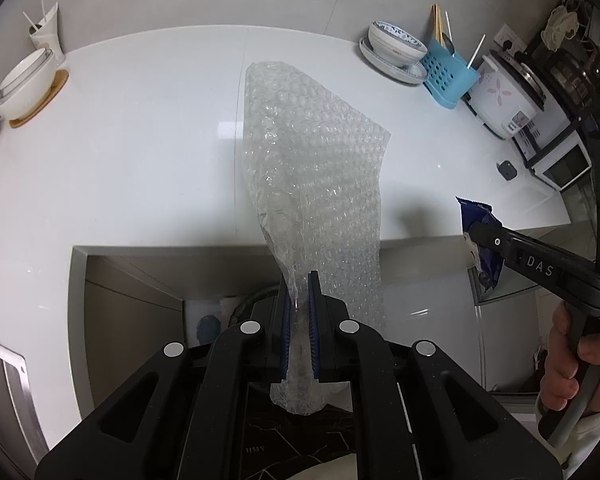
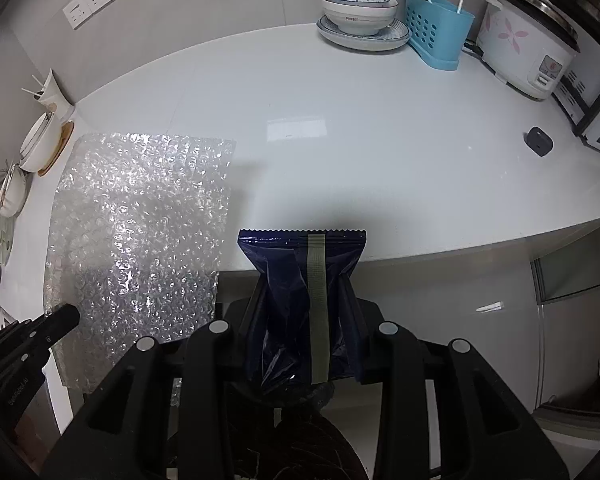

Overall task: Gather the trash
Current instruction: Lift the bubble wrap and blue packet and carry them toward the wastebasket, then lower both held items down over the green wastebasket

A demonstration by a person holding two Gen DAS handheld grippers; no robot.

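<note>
My left gripper [image 1: 300, 280] is shut on a clear sheet of bubble wrap [image 1: 312, 152], which stands up from the jaws over the front edge of the white counter [image 1: 140, 140]. The same bubble wrap [image 2: 140, 232] shows at the left of the right wrist view, with the left gripper's finger [image 2: 62, 318] at its lower edge. My right gripper [image 2: 304, 276] is shut on a dark blue snack wrapper [image 2: 284, 280] with a grey-green strip down its middle. That blue wrapper [image 1: 480, 220] and the right gripper's fingers [image 1: 496, 240] appear at the right of the left wrist view, held by a hand [image 1: 568, 364].
At the back of the counter stand a bowl on plates [image 2: 360, 16], a blue utensil holder [image 2: 436, 28] and a white rice cooker [image 2: 528, 48]. A small dark object [image 2: 539, 141] lies at the right. White bowls [image 1: 28, 80] and a cup [image 1: 48, 32] stand at the left. Below the counter edge is a dark opening [image 1: 228, 312].
</note>
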